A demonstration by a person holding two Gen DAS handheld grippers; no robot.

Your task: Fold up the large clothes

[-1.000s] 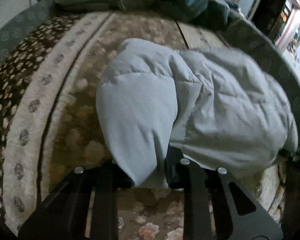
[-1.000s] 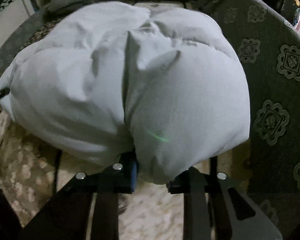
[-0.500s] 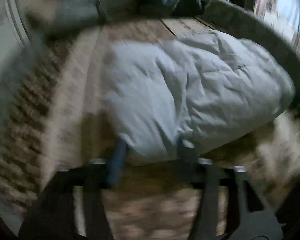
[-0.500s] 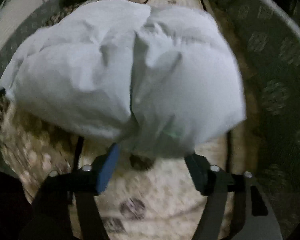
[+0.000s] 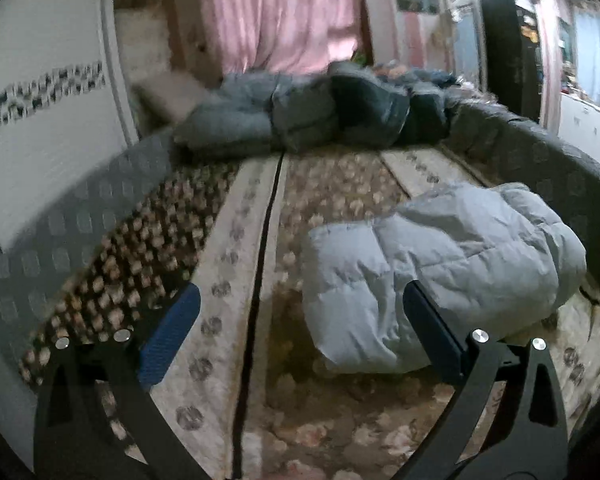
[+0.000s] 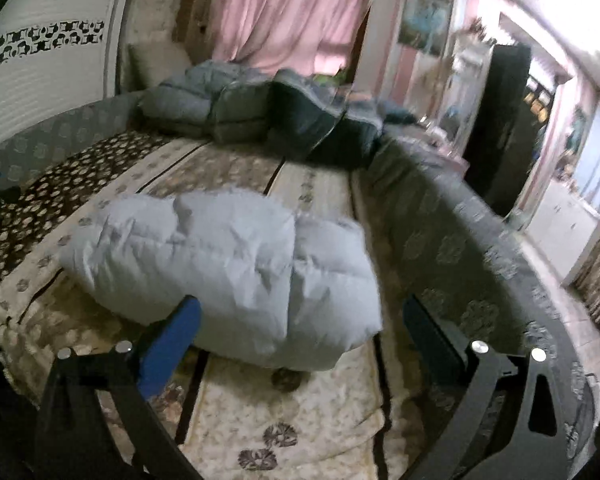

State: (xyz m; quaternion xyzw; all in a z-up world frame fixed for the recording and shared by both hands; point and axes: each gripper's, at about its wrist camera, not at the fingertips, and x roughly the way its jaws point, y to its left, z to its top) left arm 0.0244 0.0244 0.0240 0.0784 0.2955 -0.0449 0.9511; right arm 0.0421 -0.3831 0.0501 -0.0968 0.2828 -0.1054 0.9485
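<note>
The folded pale grey padded jacket lies on the patterned bed cover; left gripper and right gripper jaws are spread, holding nothing.

Support: a bed covered with a patterned floral spread in beige, brown and dark bands, bordered by a grey patterned padded edge.
Near end: a pale grey puffy jacket, folded into a thick bundle, lies directly on the spread, near the bed's right edge.
Far end: a heap of darker grey and navy padded clothes rests across the bed's width.
</note>
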